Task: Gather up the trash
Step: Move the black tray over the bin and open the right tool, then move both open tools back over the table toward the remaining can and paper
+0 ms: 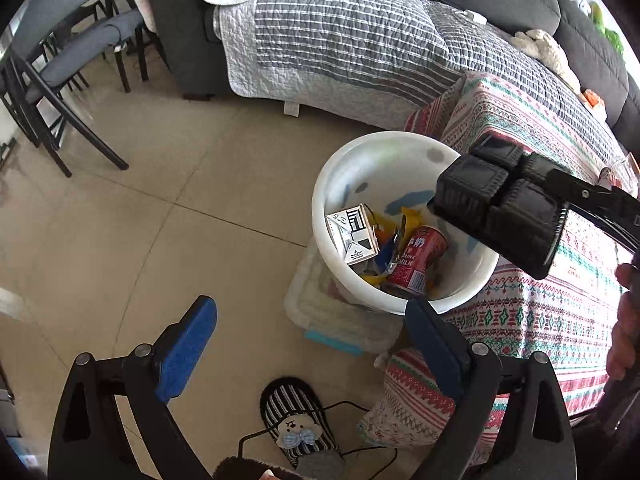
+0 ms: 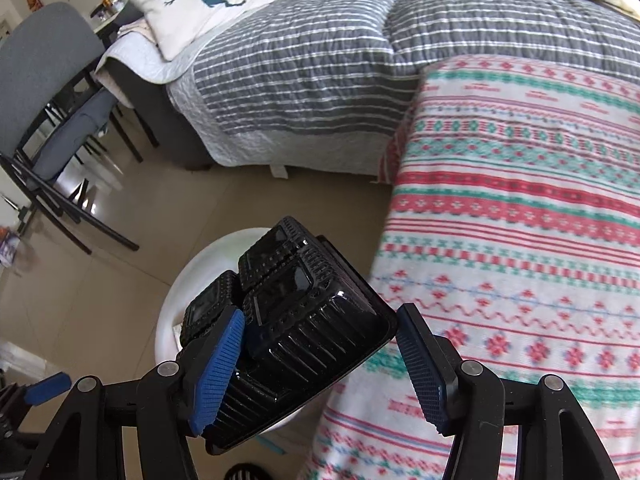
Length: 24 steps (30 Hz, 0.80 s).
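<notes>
Tiled floor bears white bin (image 1: 332, 184); right gripper (image 2: 320, 354) pinches black tray (image 2: 296, 320). Release once centred, bin's 3 o'clock rim cleared. Left gripper (image 1: 312, 344) spread, empty.

The right gripper (image 2: 320, 354) carries a black tray (image 2: 296, 320) between its jaws, tilted, above a white bin (image 2: 188, 276) on the floor. A patterned cloth (image 2: 520, 220) hangs just beside them.

I see the bucket (image 1: 404, 216) on the floor beside the worktop (image 1: 540, 304), carton (image 1: 352, 236) and can (image 1: 416, 260) inside, sofa (image 1: 340, 52) behind.
</notes>
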Each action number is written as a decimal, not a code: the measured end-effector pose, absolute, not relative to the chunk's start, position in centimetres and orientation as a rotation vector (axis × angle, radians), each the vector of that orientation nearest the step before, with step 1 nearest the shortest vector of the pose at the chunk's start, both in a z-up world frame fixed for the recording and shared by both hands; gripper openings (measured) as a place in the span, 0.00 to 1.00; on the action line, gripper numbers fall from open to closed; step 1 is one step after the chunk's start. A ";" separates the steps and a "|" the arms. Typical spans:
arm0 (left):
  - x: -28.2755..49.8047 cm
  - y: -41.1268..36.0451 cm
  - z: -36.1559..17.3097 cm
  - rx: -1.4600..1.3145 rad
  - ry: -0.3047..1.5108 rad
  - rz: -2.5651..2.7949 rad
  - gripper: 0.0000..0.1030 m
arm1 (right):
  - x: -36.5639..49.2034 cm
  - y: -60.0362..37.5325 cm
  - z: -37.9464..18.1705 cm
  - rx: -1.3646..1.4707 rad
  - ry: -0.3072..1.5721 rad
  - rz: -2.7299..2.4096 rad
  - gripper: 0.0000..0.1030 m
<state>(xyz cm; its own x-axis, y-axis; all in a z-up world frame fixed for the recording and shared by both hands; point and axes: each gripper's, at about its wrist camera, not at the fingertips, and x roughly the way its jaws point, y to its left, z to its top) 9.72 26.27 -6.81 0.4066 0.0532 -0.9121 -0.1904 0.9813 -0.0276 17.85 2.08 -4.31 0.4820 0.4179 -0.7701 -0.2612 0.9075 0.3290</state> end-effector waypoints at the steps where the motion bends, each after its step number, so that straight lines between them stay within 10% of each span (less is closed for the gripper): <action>1: 9.8 26.4 -6.8 -0.142 1.145 0.152 0.95 | 18.0 2.3 -4.5 0.180 0.989 0.430 0.70; 24: 10.7 20.1 -4.0 -0.094 1.098 0.038 0.97 | 15.3 -7.1 -1.4 0.093 0.963 0.277 0.85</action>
